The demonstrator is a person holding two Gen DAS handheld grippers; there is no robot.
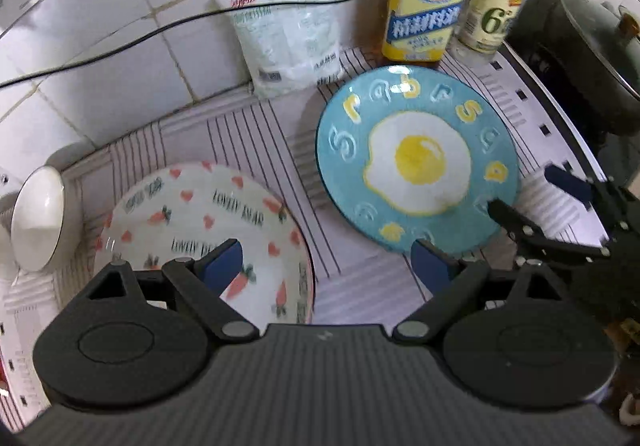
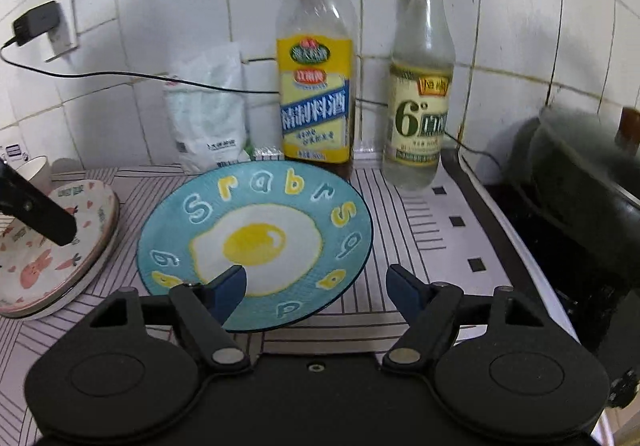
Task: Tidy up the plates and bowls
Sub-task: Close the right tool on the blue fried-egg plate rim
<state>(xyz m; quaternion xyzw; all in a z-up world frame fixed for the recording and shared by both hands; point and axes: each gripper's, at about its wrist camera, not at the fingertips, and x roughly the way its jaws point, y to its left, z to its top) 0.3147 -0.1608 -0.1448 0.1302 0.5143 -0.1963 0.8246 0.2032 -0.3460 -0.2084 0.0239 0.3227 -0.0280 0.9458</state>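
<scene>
A blue plate (image 1: 348,166) (image 2: 344,246) painted with a fried egg lies on the striped mat. To its left sits a white deep plate (image 1: 192,222) (image 2: 40,270) with hearts and carrots. My left gripper (image 1: 328,266) is open, its left finger over the white plate's near part and its right finger by the blue plate's near rim. My right gripper (image 2: 316,282) (image 1: 532,194) is open at the blue plate's near edge. Its left finger hangs over the plate and its right finger stands off the rim, neither pad pressing. One left finger (image 2: 40,210) shows above the white plate.
Against the tiled wall stand a yellow-label bottle (image 2: 316,106), a clear vinegar bottle (image 2: 420,110) and a white bag (image 2: 208,114). A black lidded pan (image 2: 580,182) sits on the stove at right. A white cup (image 1: 38,218) stands far left. A black cable (image 1: 160,28) runs along the wall.
</scene>
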